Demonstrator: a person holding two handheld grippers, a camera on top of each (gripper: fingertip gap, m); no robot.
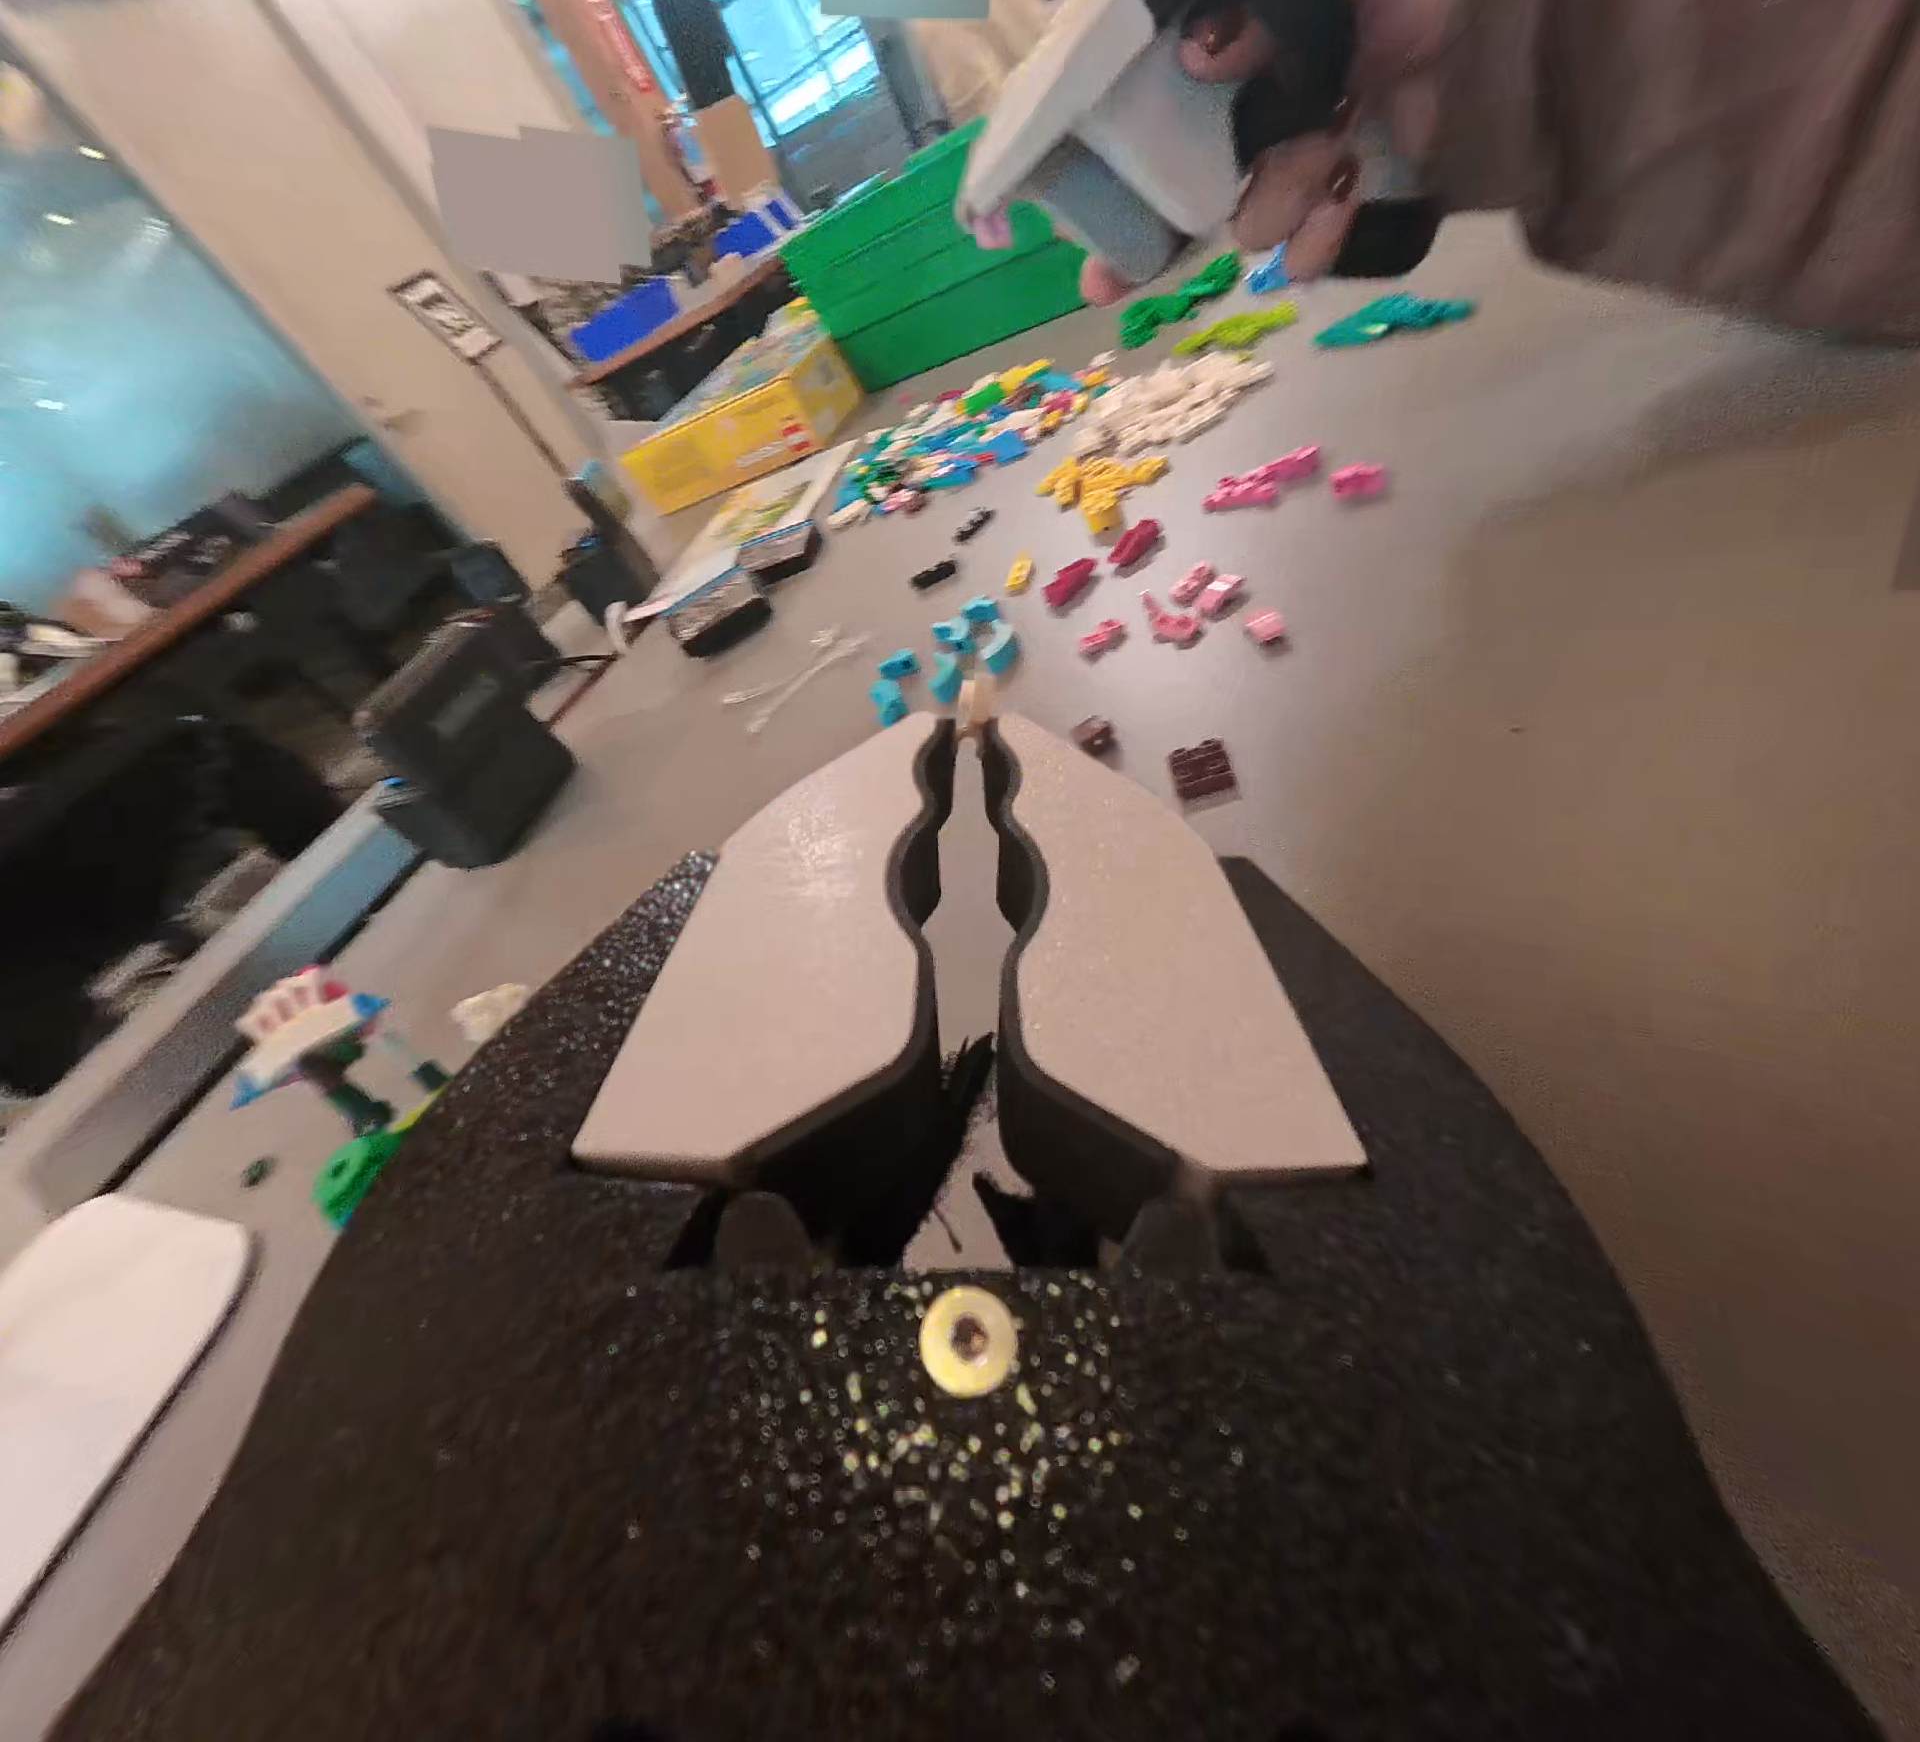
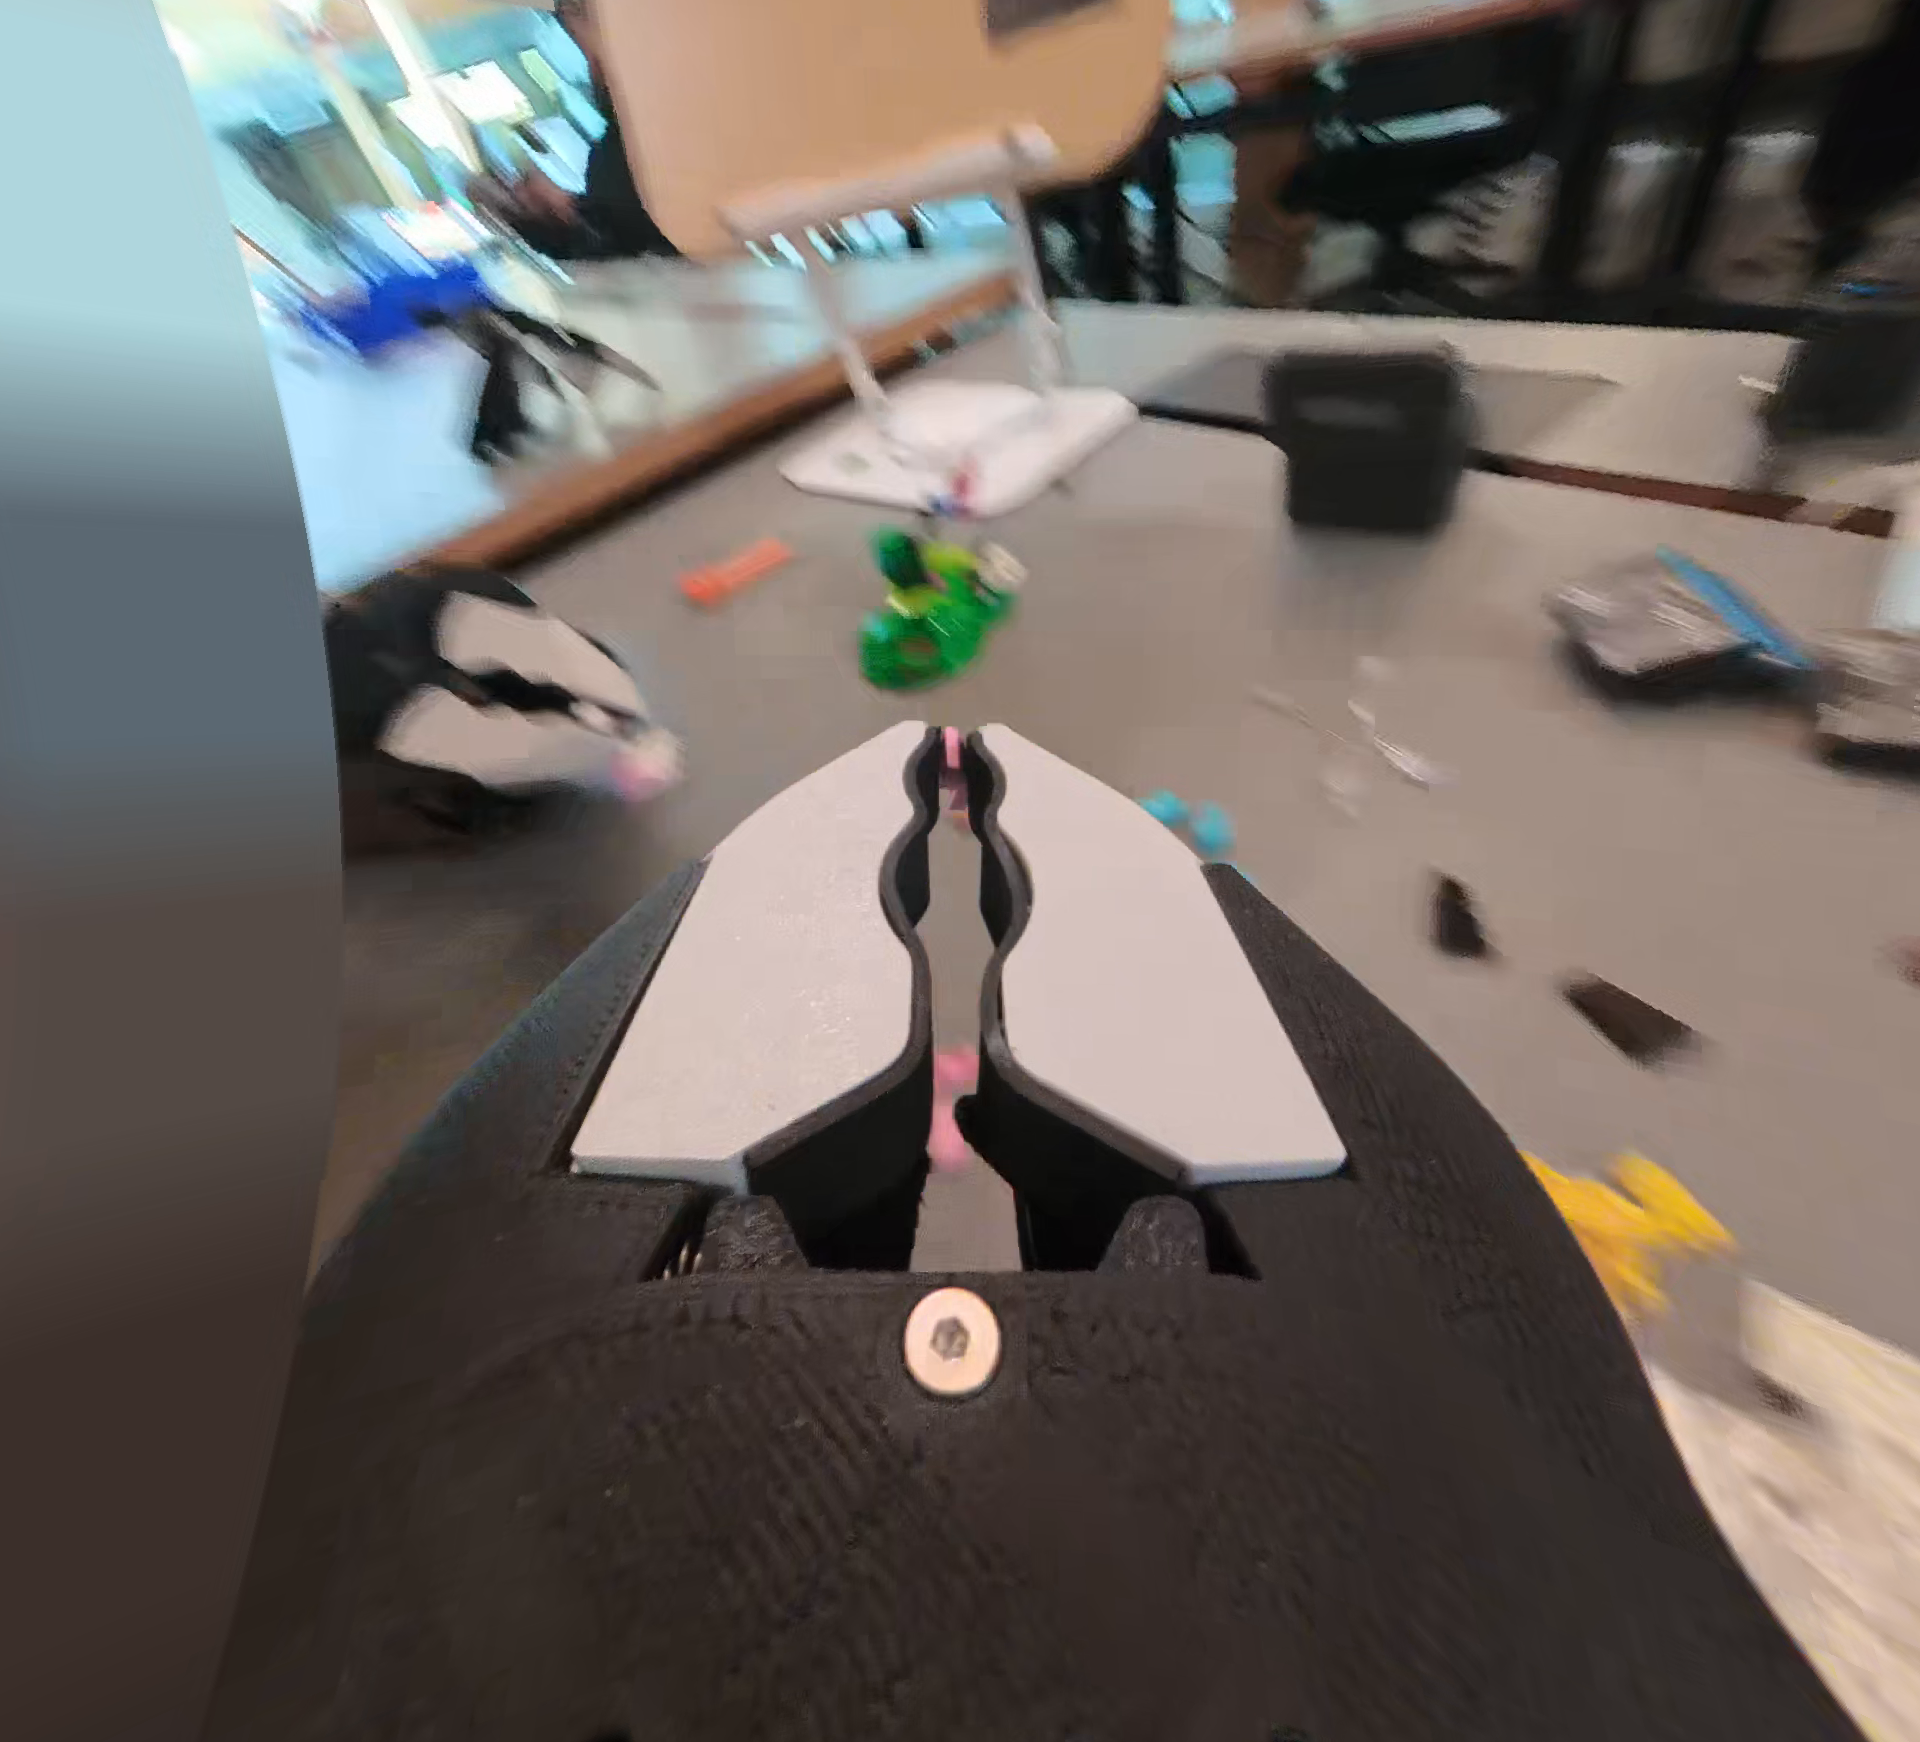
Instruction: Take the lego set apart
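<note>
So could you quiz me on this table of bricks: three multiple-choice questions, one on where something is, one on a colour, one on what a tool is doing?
1. Where do the stacked green bins stand?
A. at the table's far end, behind the mixed brick heap
B. on the floor
C. in the left tool's grip

2. What colour is the boxed set beside those bins?
A. red
B. yellow
C. black

3. How is the left tool set?
A. wide open
B. lying on the table
C. shut on a small pale piece

Answers: 1 A, they sit beyond the heap; 2 B, its sides are yellow; 3 C, the piece sticks out between the closed tips.
</note>
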